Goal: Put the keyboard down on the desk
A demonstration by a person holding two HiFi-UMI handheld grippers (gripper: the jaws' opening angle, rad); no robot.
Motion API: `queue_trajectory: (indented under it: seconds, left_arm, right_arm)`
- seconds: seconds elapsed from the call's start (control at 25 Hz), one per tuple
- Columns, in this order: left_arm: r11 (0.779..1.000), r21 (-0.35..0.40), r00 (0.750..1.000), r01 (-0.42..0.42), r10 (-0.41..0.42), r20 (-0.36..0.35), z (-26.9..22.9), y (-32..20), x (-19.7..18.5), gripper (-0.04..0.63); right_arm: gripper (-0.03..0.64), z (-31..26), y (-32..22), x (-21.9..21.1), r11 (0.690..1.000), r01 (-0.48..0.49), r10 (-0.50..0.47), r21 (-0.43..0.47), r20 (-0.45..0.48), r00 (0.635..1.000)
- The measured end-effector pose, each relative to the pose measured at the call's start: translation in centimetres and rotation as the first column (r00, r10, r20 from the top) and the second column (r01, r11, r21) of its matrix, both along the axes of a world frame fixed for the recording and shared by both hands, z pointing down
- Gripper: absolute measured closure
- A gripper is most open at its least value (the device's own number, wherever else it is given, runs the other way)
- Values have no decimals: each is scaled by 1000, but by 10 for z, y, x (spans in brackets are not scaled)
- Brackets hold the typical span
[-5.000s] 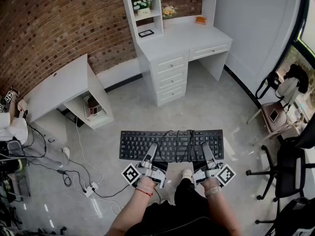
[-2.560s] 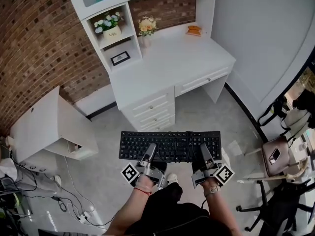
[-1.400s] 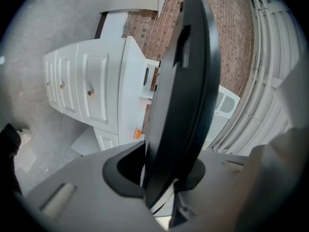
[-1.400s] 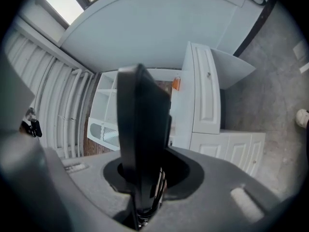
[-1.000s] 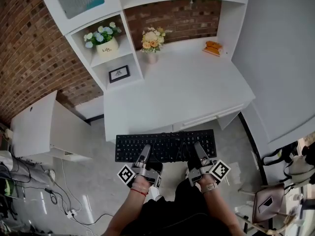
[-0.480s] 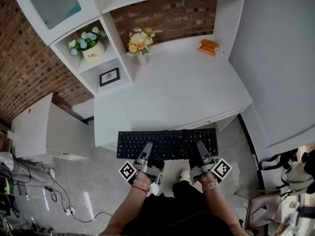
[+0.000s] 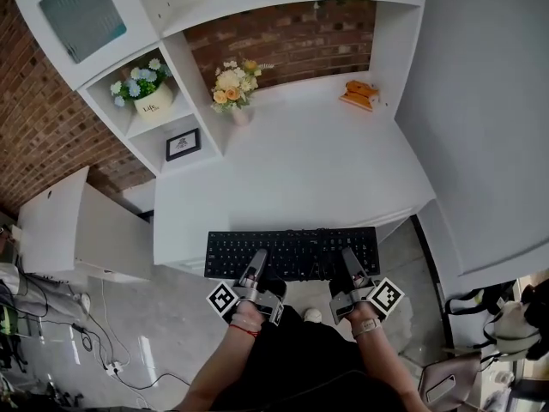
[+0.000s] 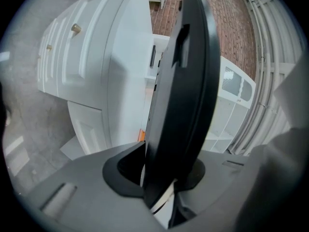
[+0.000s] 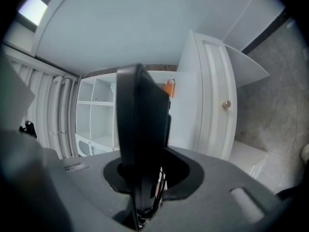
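As both arms reach forward side by side, each hand keeps its gripper level and pointing at the counter [image 7: 300, 170], marker cubes toward the body. The left hand-held gripper [image 7: 256, 258] is clenched on the near edge of the keyboard [image 7: 292, 253] left of its middle, and the right hand-held gripper [image 7: 348, 257] grasps the same edge toward its right end. In the left gripper view the keyboard [image 8: 181, 95] stands edge-on between the jaws, pinched at its base. The right gripper view shows the same black slab [image 9: 142, 129] wedged in its jaws. The keyboard lies flat, keys up, its far edge over the counter's front edge and the rest out over the floor. It seems to be held just clear of the surface, though the head view does not settle that.

A second ago the keyboard hung wholly over the floor, short of the counter. Five seconds ago the counter stood well apart across the room. The grip looks unchanged throughout.
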State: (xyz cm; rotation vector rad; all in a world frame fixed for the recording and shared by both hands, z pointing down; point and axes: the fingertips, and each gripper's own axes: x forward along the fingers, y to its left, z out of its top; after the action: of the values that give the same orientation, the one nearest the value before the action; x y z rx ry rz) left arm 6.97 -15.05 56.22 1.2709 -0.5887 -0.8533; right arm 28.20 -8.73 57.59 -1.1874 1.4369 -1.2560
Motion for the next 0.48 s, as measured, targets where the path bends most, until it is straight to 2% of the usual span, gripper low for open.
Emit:
queue_trajectory:
  seconds: [0.16, 0.48]
  left_arm:
    - [999, -24, 999, 32, -31, 26, 6, -5, -10, 516]
    - [992, -103, 997, 73, -71, 28, 28, -35, -20, 515]
  right_arm:
    - [541, 12, -13, -9, 999, 37, -36, -32, 26, 999]
    - [540, 28, -53, -17, 991, 94, -93, -90, 24, 995]
